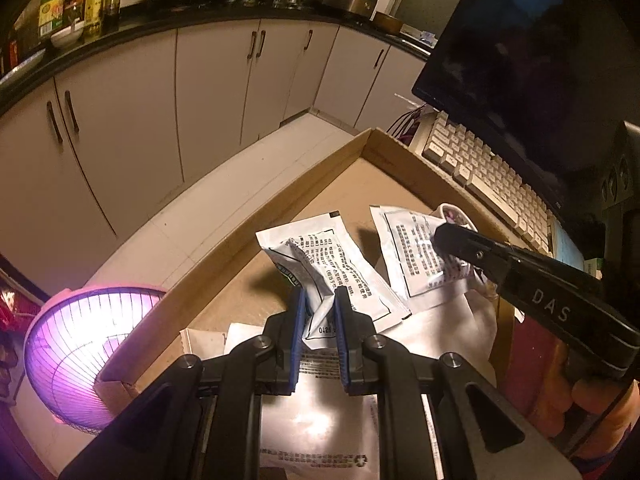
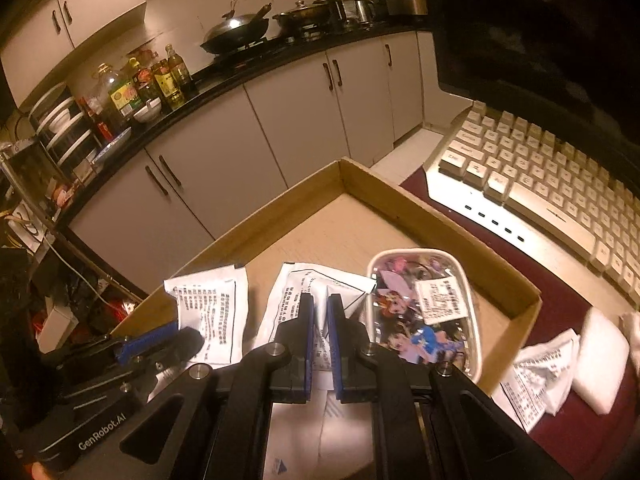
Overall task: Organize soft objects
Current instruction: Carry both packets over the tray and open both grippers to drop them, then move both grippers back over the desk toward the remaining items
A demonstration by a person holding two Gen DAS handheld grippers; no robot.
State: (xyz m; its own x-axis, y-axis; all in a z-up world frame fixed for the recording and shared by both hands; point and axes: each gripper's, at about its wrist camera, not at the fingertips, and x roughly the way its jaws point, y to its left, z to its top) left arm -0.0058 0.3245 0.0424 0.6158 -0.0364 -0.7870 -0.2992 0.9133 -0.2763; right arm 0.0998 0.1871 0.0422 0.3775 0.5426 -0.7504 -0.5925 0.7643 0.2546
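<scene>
The left gripper [image 1: 320, 300] pinches a crumpled white printed sachet [image 1: 340, 276] at centre frame, its blue pads closed on the packet's folded edge. The right gripper [image 2: 320, 308] likewise clamps a second white printed sachet [image 2: 304, 300], low in the middle of its view. Both packets lie inside the shallow brown cardboard tray [image 2: 460, 236], beside a clear plastic pouch with cartoon pictures [image 2: 424, 312]. A cream keyboard [image 2: 560, 184] sits at upper right.

Location: home kitchen. Indicators: wok [image 2: 236, 30] on the stove, oil bottles [image 2: 152, 80] on the black worktop [image 2: 224, 80], white cabinets [image 1: 120, 128], stacked dishes [image 2: 60, 120].
</scene>
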